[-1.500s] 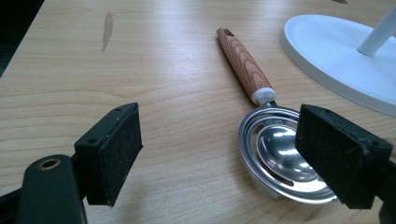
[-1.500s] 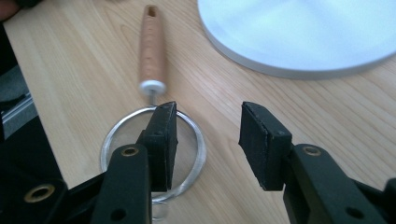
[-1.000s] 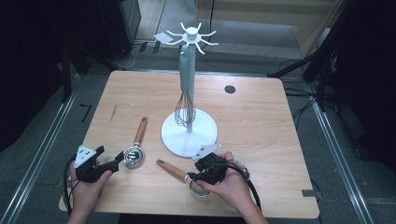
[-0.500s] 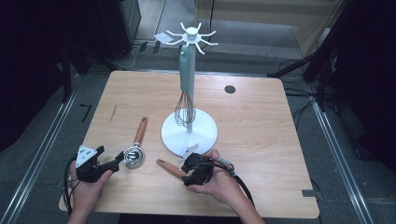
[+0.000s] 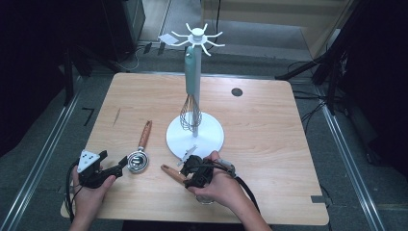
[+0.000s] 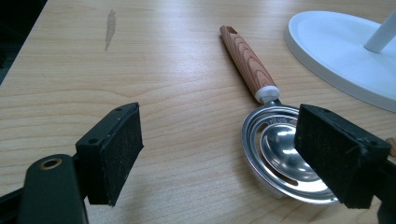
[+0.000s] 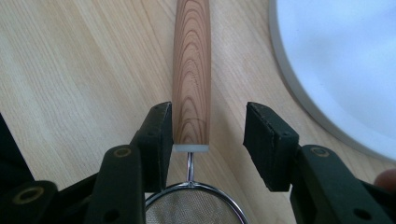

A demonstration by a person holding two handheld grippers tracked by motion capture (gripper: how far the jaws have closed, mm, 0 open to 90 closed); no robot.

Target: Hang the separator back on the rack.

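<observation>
The wooden-handled strainer (image 7: 191, 70) lies on the bench (image 5: 269, 125) just before the white stand (image 5: 211, 137). The right gripper (image 7: 205, 128) has shifted left over its handle; its jaws, just narrowing, straddle it with one side clear, so a pickup looks near. The left gripper (image 6: 233, 154) idles open beside the egg separator (image 6: 275, 149). The strainer's mesh is mostly hidden.

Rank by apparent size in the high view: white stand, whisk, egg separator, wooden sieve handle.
1. white stand, tallest, with the widest base.
2. whisk, hanging along the stand's pole.
3. egg separator, handle plus metal bowl.
4. wooden sieve handle; the visible part is short, the rest is hidden by the right claw.
</observation>
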